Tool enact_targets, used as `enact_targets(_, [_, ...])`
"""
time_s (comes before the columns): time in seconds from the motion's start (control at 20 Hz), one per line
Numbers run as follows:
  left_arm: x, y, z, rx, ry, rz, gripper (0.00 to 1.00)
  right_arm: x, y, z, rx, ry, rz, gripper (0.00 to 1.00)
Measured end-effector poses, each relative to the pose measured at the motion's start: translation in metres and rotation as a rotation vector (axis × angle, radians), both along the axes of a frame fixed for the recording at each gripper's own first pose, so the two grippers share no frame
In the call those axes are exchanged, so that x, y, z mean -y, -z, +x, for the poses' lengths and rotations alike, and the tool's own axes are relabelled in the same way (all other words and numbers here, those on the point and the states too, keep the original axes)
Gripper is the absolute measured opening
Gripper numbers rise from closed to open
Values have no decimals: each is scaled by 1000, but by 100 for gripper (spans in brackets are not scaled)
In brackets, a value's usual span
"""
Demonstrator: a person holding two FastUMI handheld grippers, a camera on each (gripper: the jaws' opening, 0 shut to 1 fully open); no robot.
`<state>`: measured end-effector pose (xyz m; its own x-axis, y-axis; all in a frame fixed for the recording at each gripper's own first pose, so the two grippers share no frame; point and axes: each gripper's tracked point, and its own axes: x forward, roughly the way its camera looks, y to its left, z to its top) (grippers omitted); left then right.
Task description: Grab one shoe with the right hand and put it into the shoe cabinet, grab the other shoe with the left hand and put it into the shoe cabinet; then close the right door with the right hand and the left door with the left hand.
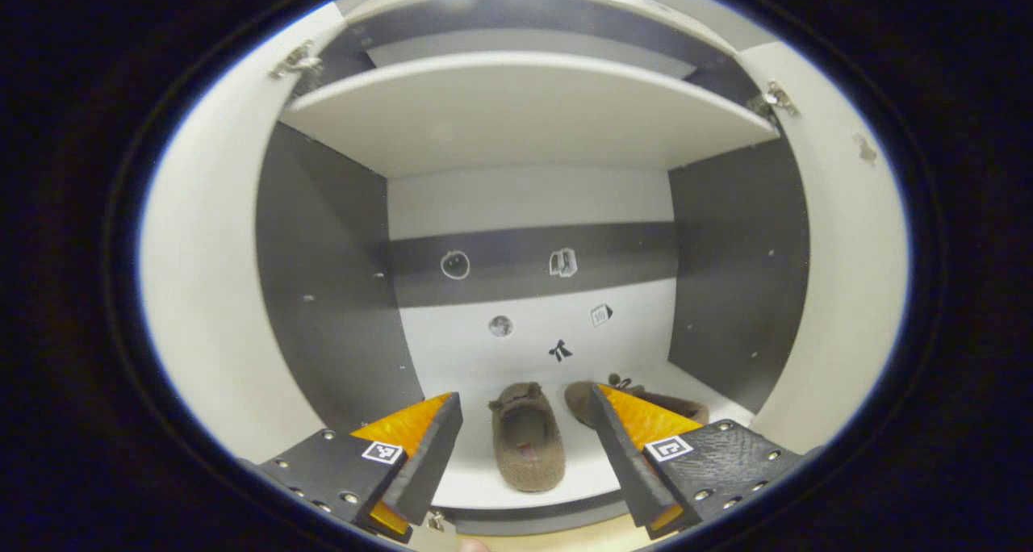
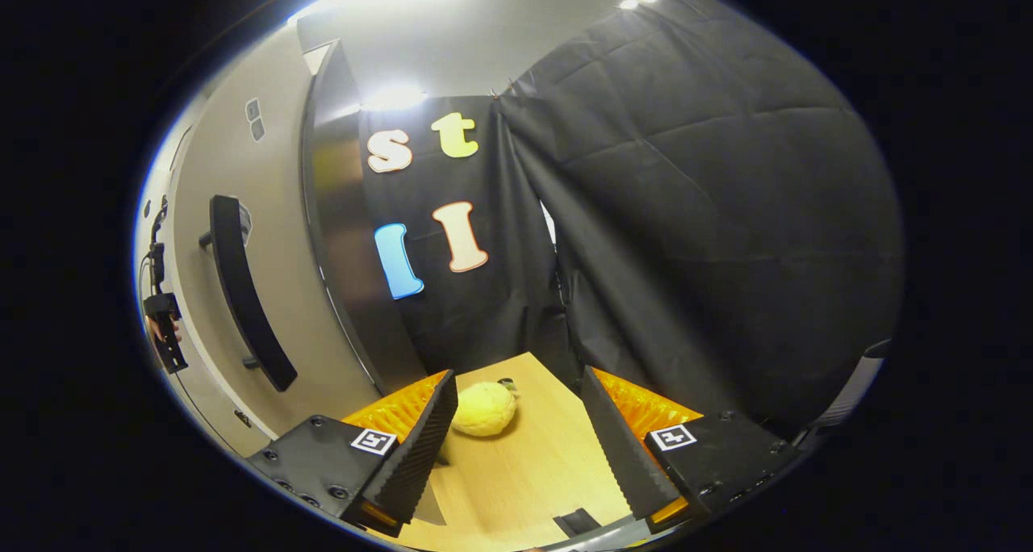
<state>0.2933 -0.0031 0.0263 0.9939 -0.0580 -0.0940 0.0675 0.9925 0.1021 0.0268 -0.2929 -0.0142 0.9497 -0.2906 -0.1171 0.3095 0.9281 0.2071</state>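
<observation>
Both shoes sit side by side on the cabinet point(image 1: 323, 286) floor. One shoe point(image 1: 527, 437) shows whole; the other shoe point(image 1: 670, 407) is half hidden behind a finger. The left gripper point(image 1: 524, 447) is released, empty. The right gripper point(image 2: 516, 439) is released over the bench point(image 2: 524, 463), beside the door point(image 2: 210, 294).

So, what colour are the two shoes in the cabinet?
Both shoes are brown, fuzzy-looking; the left gripper view shows them best.

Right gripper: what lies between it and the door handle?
In the right gripper view, only bare door panel lies between the open right gripper and the black handle.
</observation>
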Motion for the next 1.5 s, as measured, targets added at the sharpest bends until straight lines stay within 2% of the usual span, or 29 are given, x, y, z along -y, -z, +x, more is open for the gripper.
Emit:
enact_targets(0.1, [-3,-6,-27,50,-11,-35,99,-2,-12,7,15,-17,-10,98])
enact_targets(0.3, [-17,13,-85,78,-57,-5,99,-9,-39,17,47,-47,-15,98])
enact_targets(0.55, [-19,37,-144,110,-73,-46,100,-8,-66,29,83,-68,-85,98])
enact_targets(0.65, [-23,59,-166,99,-115,-25,99,-14,-74,30,94,-86,-93,98])
enact_targets(0.75, [-16,82,-185,75,-110,-15,96,-23,-83,33,108,-108,-98,98])
enact_targets(0.8, [-8,90,-190,64,-90,-29,92,-29,-85,34,112,-127,-98,98])
enact_targets(1.0, [18,125,-209,-5,-67,-125,92,-44,-87,40,114,-170,-115,98])
enact_targets(1.15, [25,132,-212,-34,-63,-130,93,-59,-85,42,106,-211,-113,98])
enact_targets(1.25, [30,128,-209,-29,-29,-127,93,-68,-84,42,99,-235,-112,98])
enact_targets(1.3, [36,127,-206,-32,7,-125,100,-75,-86,41,104,-249,-107,98])
enact_targets(1.35, [38,124,-204,-27,24,-120,93,-81,-88,41,109,-262,-102,98])
enact_targets(1.4, [37,120,-201,-16,29,-117,95,-80,-88,44,110,-256,-112,98])
enact_targets(1.45, [37,116,-199,-8,37,-119,90,-81,-89,37,107,-246,-120,96])
enact_targets(1.5, [37,114,-199,1,44,-122,93,-81,-87,39,103,-237,-115,97])
